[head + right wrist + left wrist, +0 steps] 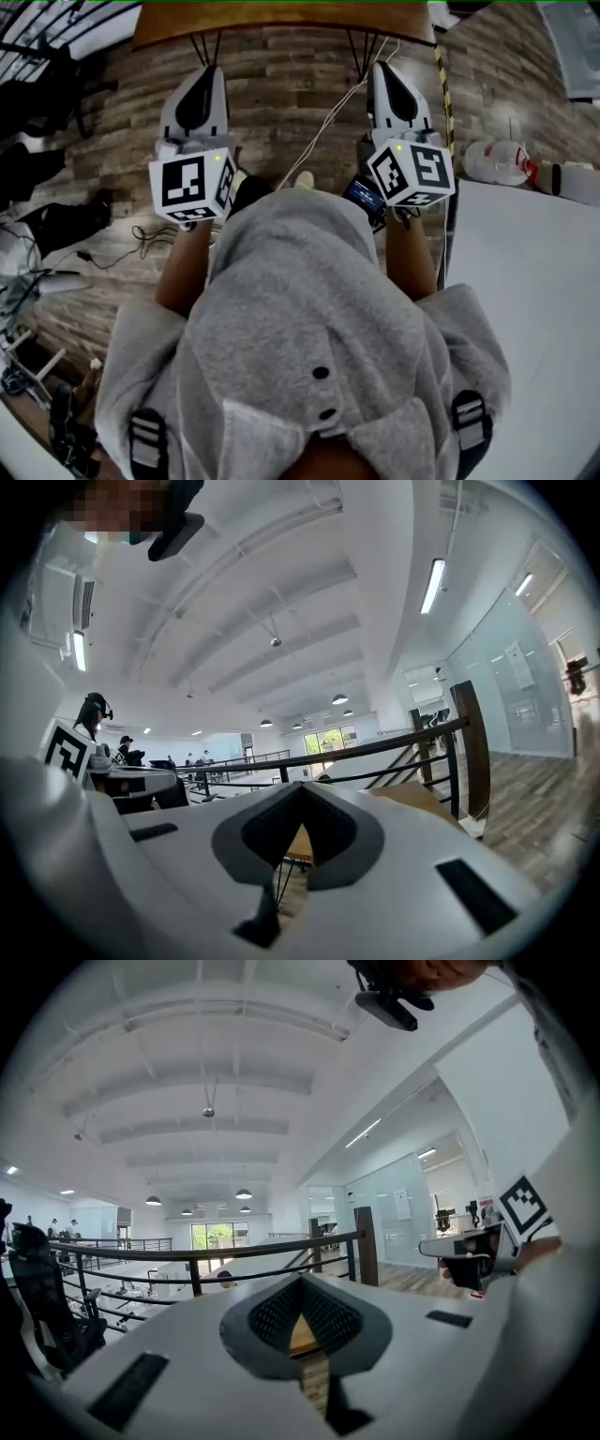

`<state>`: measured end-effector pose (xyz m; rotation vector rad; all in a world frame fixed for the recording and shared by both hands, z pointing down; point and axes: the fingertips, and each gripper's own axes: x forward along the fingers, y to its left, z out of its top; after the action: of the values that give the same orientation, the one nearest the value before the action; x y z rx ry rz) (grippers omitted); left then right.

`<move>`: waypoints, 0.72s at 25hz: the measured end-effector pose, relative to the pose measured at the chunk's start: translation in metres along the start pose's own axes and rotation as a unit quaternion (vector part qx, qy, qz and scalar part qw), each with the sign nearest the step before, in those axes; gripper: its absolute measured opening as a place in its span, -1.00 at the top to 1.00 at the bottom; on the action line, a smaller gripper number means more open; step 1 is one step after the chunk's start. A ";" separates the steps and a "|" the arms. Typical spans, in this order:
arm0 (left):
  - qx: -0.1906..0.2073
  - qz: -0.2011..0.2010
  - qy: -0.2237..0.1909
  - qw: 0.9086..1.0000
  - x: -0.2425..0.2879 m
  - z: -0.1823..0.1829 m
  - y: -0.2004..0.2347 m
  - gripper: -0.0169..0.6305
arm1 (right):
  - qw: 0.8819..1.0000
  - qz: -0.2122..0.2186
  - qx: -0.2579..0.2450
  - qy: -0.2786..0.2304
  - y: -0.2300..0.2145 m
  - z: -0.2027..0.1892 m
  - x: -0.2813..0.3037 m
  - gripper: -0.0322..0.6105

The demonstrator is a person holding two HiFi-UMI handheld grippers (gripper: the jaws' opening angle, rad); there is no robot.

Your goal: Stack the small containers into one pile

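Head view, from above. You hold the left gripper and the right gripper level and side by side, well apart, out over a plank floor. Each carries its marker cube nearest to you. Your grey hooded top fills the lower half of the view.

Ahead of the jaws lies the edge of a wooden surface on thin dark legs. A white surface stands at your right, with a white bottle lying near its far corner. A strip of yellow-and-black tape runs along the floor just beside the right gripper, and a dark cable trails on the floor at your left.

Left gripper view. The jaws are together, tips meeting, with nothing between them. Beyond them a dark railing crosses a bright hall, and an office chair stands at the left edge.

Right gripper view. The jaws are likewise together and empty. A railing and a wooden post stand beyond them.

Where the small containers stand cannot be told from these views.
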<state>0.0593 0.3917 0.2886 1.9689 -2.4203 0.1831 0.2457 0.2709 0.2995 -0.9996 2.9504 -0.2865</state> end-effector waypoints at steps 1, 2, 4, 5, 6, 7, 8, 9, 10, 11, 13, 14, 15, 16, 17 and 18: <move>0.001 0.002 -0.001 1.000 -0.001 0.001 0.000 0.92 | 1.000 0.003 -0.001 0.001 0.001 -0.001 0.001 0.87; 0.002 0.004 -0.002 1.000 -0.003 0.002 0.001 0.92 | 1.000 0.007 0.000 0.002 0.002 -0.001 0.001 0.87; 0.005 0.009 -0.005 1.000 -0.007 0.003 0.002 0.92 | 1.000 0.015 0.002 0.003 0.004 -0.002 0.002 0.87; 0.004 0.011 -0.006 1.000 -0.008 0.004 0.001 0.92 | 1.000 0.018 0.002 0.004 0.004 -0.002 0.002 0.87; 0.004 0.011 -0.007 1.000 -0.009 0.004 0.001 0.92 | 1.000 0.020 0.002 0.005 0.003 -0.002 0.001 0.87; 0.004 0.011 -0.007 1.000 -0.009 0.003 -0.001 0.92 | 1.000 0.020 0.002 0.007 0.003 -0.003 0.001 0.87; 0.004 0.010 -0.006 1.000 -0.010 0.003 -0.002 0.92 | 1.000 0.020 0.001 0.008 0.003 -0.003 -0.001 0.87; 0.004 0.010 -0.006 1.000 -0.011 0.002 -0.003 0.92 | 1.000 0.021 0.001 0.008 0.004 -0.003 -0.002 0.87; 0.004 0.009 -0.006 1.000 -0.012 0.002 -0.004 0.92 | 1.000 0.021 0.001 0.008 0.004 -0.003 -0.003 0.87; 0.004 0.008 -0.006 1.000 -0.012 0.002 -0.005 0.92 | 1.000 0.021 0.001 0.007 0.003 -0.003 -0.004 0.87; 0.007 0.002 -0.007 1.000 -0.008 0.003 -0.009 0.92 | 1.000 0.021 0.003 0.005 0.000 -0.002 -0.005 0.87; 0.009 -0.001 -0.007 1.000 -0.006 0.003 -0.010 0.92 | 1.000 0.021 0.005 0.004 -0.001 -0.001 -0.004 0.87; 0.011 -0.004 -0.008 1.000 -0.004 0.004 -0.011 0.92 | 1.000 0.021 0.005 0.002 -0.002 0.000 -0.004 0.87; 0.013 -0.007 -0.009 1.000 -0.002 0.005 -0.011 0.92 | 1.000 0.020 0.005 0.001 -0.002 0.000 -0.003 0.87; 0.014 -0.008 -0.010 1.000 -0.001 0.006 -0.011 0.92 | 1.000 0.020 0.004 -0.002 -0.002 0.001 -0.002 0.87; 0.015 -0.009 -0.013 1.000 0.000 0.008 -0.011 0.92 | 1.000 0.019 0.004 -0.004 -0.003 0.003 -0.002 0.87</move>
<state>0.0707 0.3884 0.2818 2.0174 -2.4284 0.1968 0.2492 0.2690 0.2971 -0.9401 2.9541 -0.2927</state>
